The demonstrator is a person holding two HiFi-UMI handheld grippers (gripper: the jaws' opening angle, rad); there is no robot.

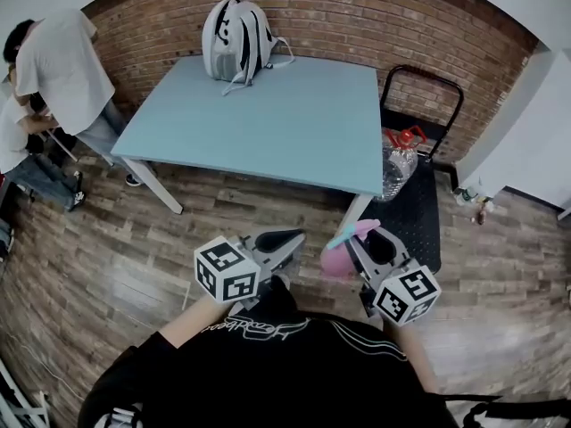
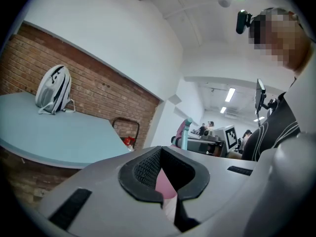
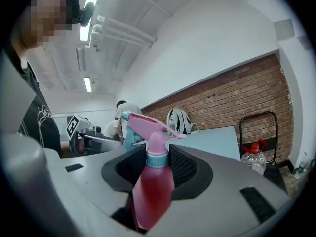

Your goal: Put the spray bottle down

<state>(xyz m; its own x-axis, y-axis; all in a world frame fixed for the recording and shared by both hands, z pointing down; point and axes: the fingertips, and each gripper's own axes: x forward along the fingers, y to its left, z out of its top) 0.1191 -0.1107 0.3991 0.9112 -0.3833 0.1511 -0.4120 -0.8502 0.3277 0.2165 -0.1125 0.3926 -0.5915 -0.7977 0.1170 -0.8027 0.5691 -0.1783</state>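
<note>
Pink plastic fills the right gripper (image 3: pixel 150 171): its 2 black pads press on either side of the spray bottle (image 3: pixel 148 191). They clamp its upper body, with the teal collar, the pink trigger head and the teal nozzle standing above the jaws. The bottle stands nearly upright in that grip, leaning a little. From the head view it hangs in the air over the wooden floor (image 1: pixel 125 257). It is close in front of the person's chest and short of the near edge of the light blue table (image 1: pixel 294 123). It touches neither floor nor table.

The left gripper (image 2: pixel 163 176) holds nothing. Its jaws are drawn together so that the notched pads leave only a small window, and a patch of pink shows through it from beyond. It sits beside the right gripper, the 2 near each other but apart, both pointing toward the table.

On the far side of the table, against the brick wall (image 1: pixel 357 12), a pale grey and black backpack (image 1: pixel 236 38) stands upright. Right of the table a black hand cart (image 1: pixel 412 212) carries 1 large clear water bottle (image 1: pixel 399 163) with a red cap. At the left edge a person in a white shirt (image 1: pixel 58 61) bends over beside the table's left end.
</note>
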